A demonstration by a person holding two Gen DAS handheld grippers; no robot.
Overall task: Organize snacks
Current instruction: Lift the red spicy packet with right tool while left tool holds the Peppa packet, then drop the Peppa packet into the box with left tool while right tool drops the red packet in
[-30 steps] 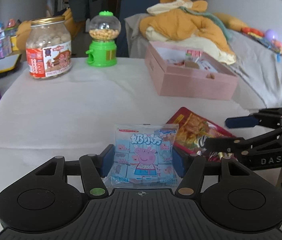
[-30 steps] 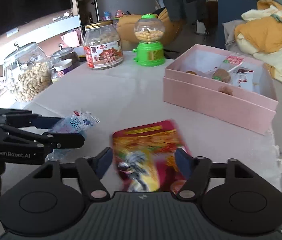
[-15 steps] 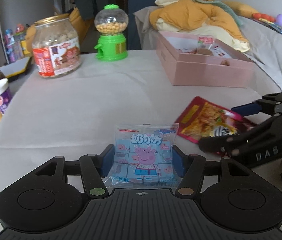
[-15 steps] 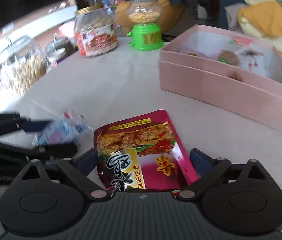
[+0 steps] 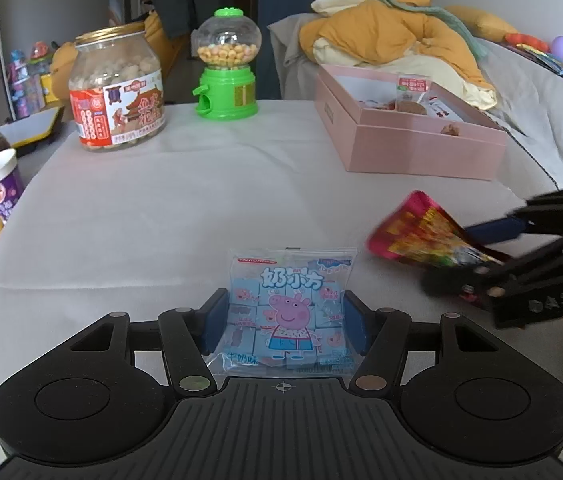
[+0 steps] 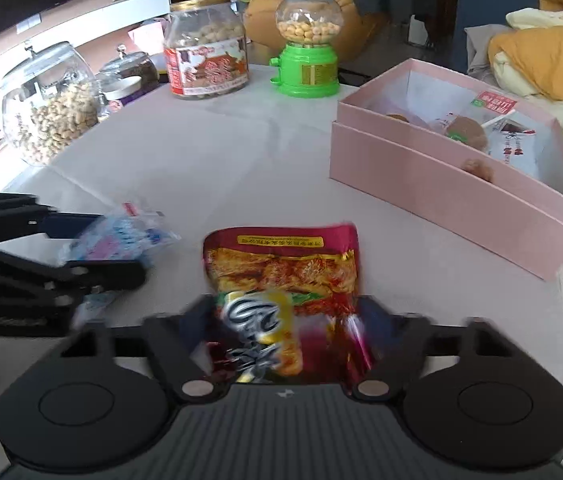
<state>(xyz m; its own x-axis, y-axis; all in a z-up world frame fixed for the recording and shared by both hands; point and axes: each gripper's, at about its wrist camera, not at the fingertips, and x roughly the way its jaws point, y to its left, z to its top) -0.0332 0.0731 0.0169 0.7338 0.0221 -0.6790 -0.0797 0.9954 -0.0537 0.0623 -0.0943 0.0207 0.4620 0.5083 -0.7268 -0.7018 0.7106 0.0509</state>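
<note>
The left gripper point(image 5: 284, 322) pinches 1 blue snack packet point(image 5: 291, 312) between its fingers, over the white table point(image 5: 169, 208). The right gripper point(image 6: 287, 320) clamps 1 red snack pouch point(image 6: 281, 276), raised near 1 pink box point(image 6: 457, 196).

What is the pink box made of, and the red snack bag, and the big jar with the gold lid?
Pink box: probably matte cardboard, with flat dull walls and crisp edges. Red snack bag: shiny foil-like plastic, glinting and crinkled. Big jar: see-through plastic or glass, I cannot tell which; its gold lid looks metallic.
</note>
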